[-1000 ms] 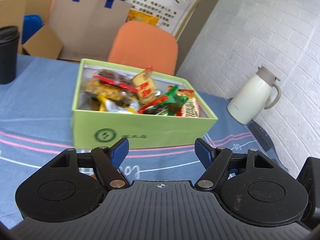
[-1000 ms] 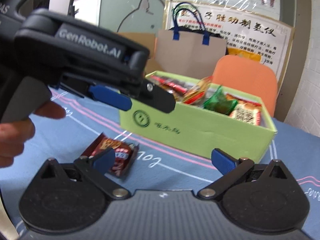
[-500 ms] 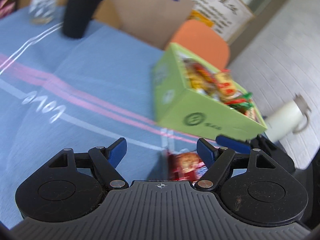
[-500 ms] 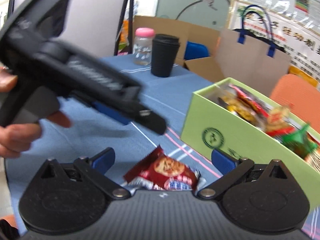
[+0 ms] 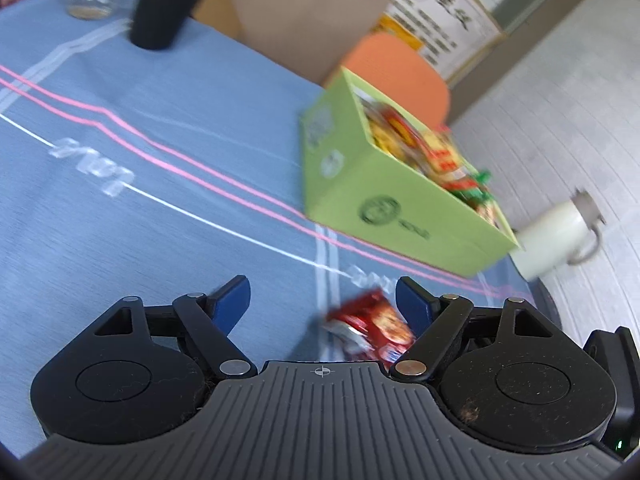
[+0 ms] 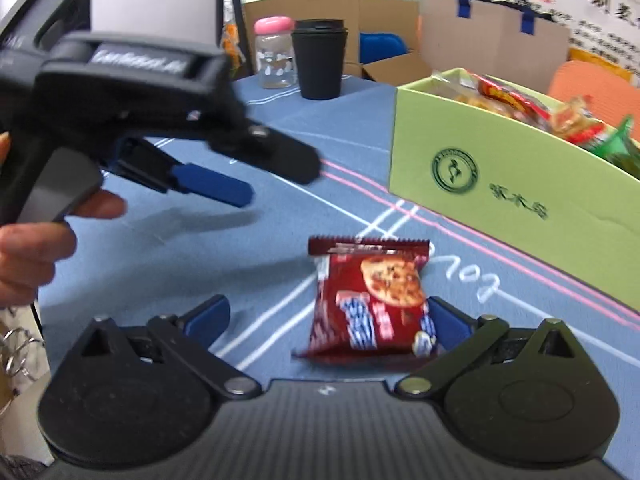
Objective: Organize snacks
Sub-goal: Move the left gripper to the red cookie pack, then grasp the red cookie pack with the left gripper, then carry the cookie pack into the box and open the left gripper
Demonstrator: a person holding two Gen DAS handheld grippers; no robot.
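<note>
A dark red cookie packet (image 6: 372,300) lies flat on the blue tablecloth in front of the green snack box (image 6: 500,184). My right gripper (image 6: 326,318) is open and low over the cloth. The packet sits between its fingers, close to the right-hand fingertip (image 6: 444,320). My left gripper (image 6: 260,176), held in a hand (image 6: 36,240), hovers to the left of the packet and above it. Its jaws are opening with nothing between them. In the left wrist view the packet (image 5: 372,324) shows just past the left gripper (image 5: 324,300). The box (image 5: 384,192) is full of wrapped snacks.
A black cup (image 6: 320,64) and a pink-lidded glass jar (image 6: 276,52) stand at the far side of the table. Behind them are a brown paper bag (image 6: 492,36), cardboard boxes and an orange chair (image 5: 396,68). A white jug (image 5: 556,236) stands past the box's right end.
The left gripper swung left away from the box and sank toward the cloth. The right gripper closed in on the cookie packet, which now lies between its fingers.
</note>
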